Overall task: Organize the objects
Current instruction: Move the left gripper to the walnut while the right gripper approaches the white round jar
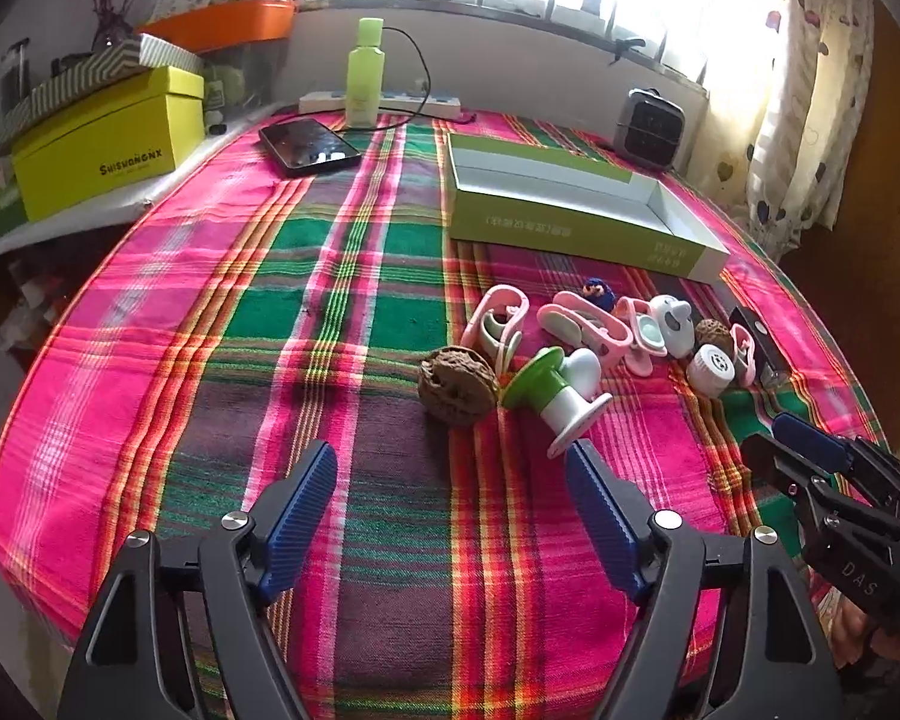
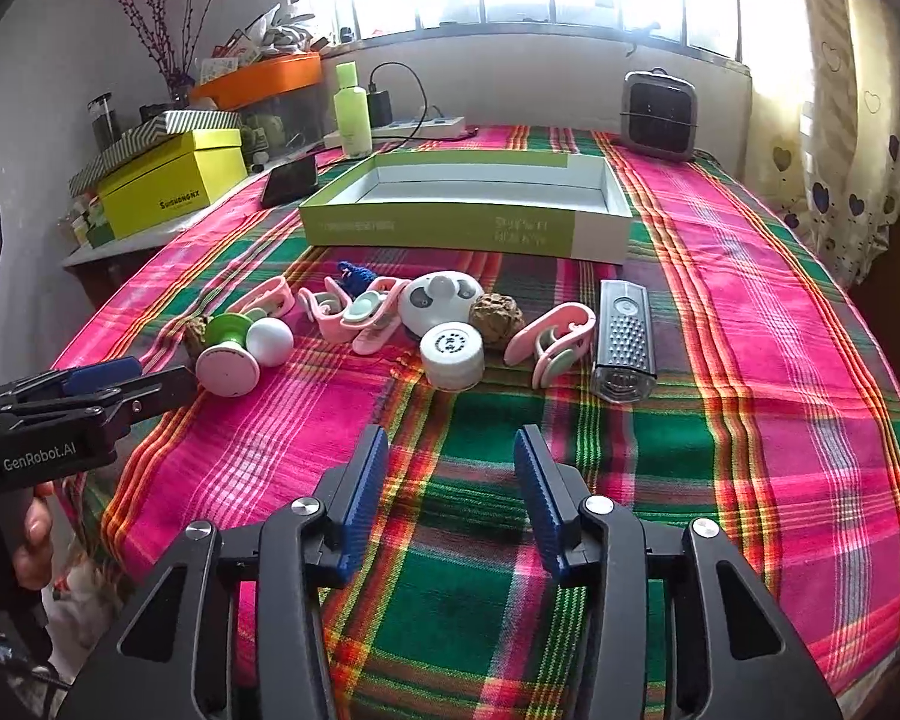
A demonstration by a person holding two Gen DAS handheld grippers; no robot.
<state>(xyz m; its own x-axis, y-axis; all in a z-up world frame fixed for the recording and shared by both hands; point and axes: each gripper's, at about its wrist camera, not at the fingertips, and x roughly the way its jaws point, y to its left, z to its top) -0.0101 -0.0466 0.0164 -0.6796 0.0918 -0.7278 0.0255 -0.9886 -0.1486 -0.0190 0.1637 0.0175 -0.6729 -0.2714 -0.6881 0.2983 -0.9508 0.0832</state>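
So nothing is being held yet. The left gripper [image 1: 450,468] is being kept with its blue ribbed pads wide apart over bare plaid cloth, and the right gripper [image 2: 450,456] is hovering with its pads partly apart, also on nothing.

The clutter is lying in a row on the pink-and-green plaid tablecloth [image 2: 750,360], just in front of the shallow green-and-white cardboard tray [image 2: 468,228], which is sitting empty and is probably being used as the drop spot.

Nearest the left pads is the green-and-white plastic spool-shaped toy with a pink end [image 1: 549,390], lying on its side beside a wrinkled brown walnut [image 1: 457,383]. It's probably being judged right as light, hard and a bit slick, likely to roll, so the narrow white waist between the flanges is where it's best being pinched.

The walnut looks stiff and grippy. The pink plastic clips [image 2: 549,336] look springy and thin, best taken across the flat body. The silver-and-black rectangular gadget [image 2: 624,342] looks heaviest, so its long sides are being favoured.
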